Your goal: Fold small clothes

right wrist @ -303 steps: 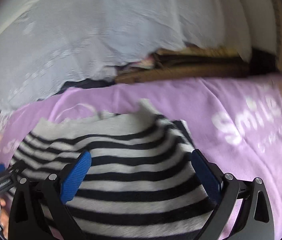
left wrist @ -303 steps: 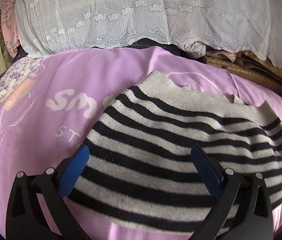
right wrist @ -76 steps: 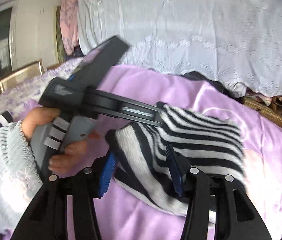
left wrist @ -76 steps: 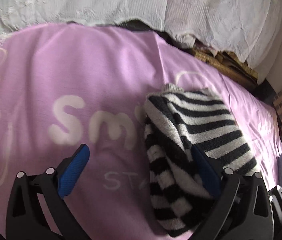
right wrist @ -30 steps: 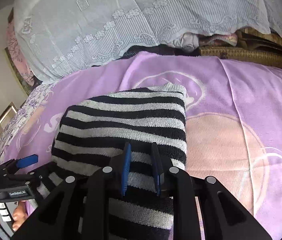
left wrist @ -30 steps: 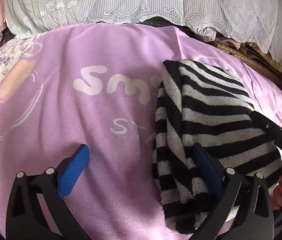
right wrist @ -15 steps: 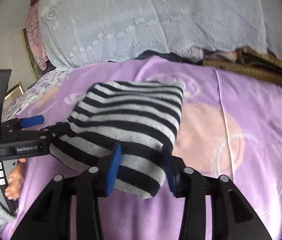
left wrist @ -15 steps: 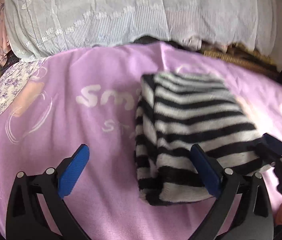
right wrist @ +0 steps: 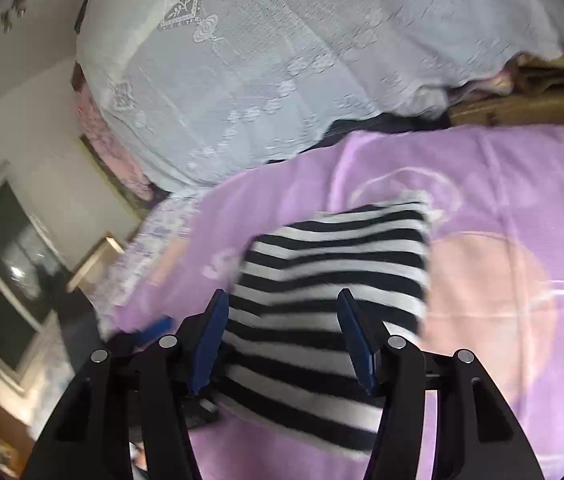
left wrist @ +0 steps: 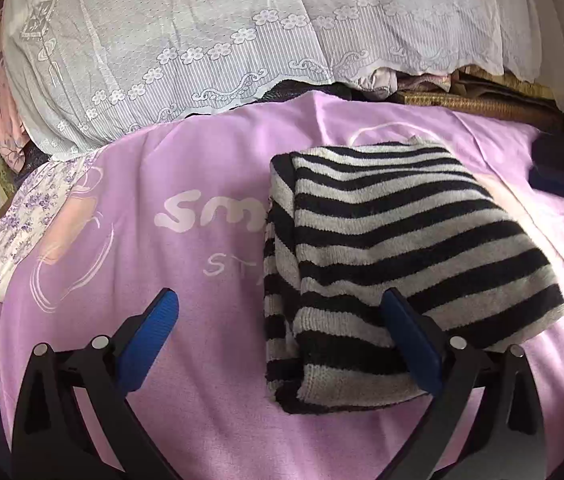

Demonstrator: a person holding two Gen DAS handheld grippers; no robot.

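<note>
Left wrist view: left gripper (left wrist: 286, 340) jaws wide apart, empty; right pad hides near edge of folded striped sweater (left wrist: 394, 256), lying flat on purple blanket (left wrist: 185, 168), long axis running away. Right wrist view blurred: right gripper (right wrist: 284, 340) jaws opening above sweater, pads clear.

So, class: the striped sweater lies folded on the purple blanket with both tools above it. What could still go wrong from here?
1. The right tool is opening directly over the striped sweater; a pad might snag the fuzzy knit and drag the top layer.
2. The fold's left edge shows loose stacked layers that may slump apart.
3. The left tool, open, has one pad beside the bundle and could nudge it across the purple blanket.
</note>
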